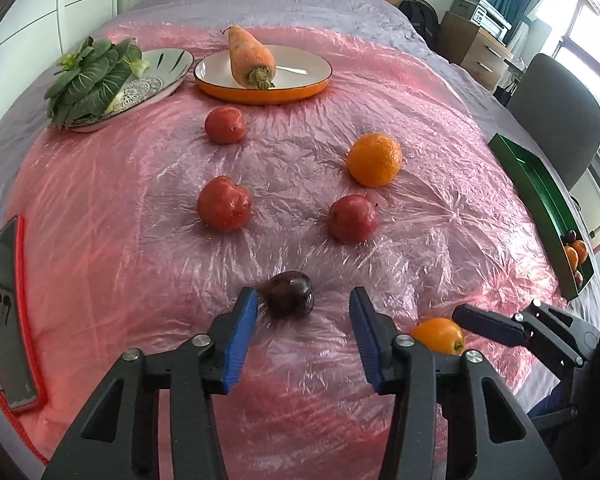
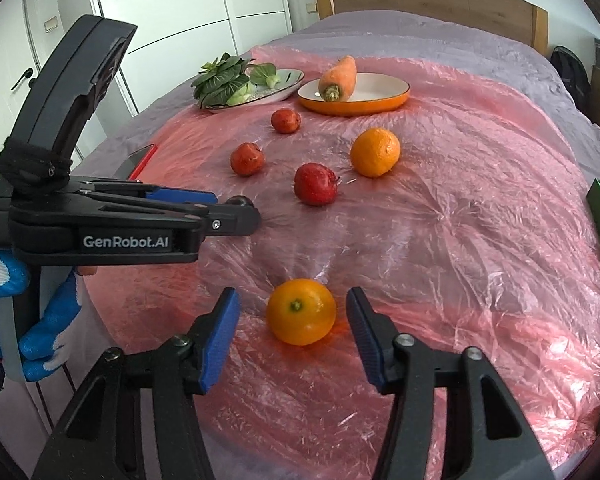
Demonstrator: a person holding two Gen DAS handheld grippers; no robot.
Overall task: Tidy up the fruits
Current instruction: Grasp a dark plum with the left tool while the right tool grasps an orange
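You're holding both grippers released, left gripper (image 1: 303, 307) w/ dark plum (image 1: 290, 294) btwn its tips, right gripper (image 2: 293, 307) straddling small orange (image 2: 301, 311); closing off-centre risks squirting fruit across slick plastic sheet (image 2: 440, 240).

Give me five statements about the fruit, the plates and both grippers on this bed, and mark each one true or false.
1. The carrot lies on the orange plate. True.
2. The left gripper is shut on the dark plum. False: its jaws are open, with the plum between the fingertips and not yet clamped.
3. The small orange sits between the open fingers of the right gripper. True.
4. The leafy greens share a plate with the carrot. False: they lie on a separate patterned plate beside it.
5. The green tray holds no fruit. False: some fruit, including oranges, shows at its near end.
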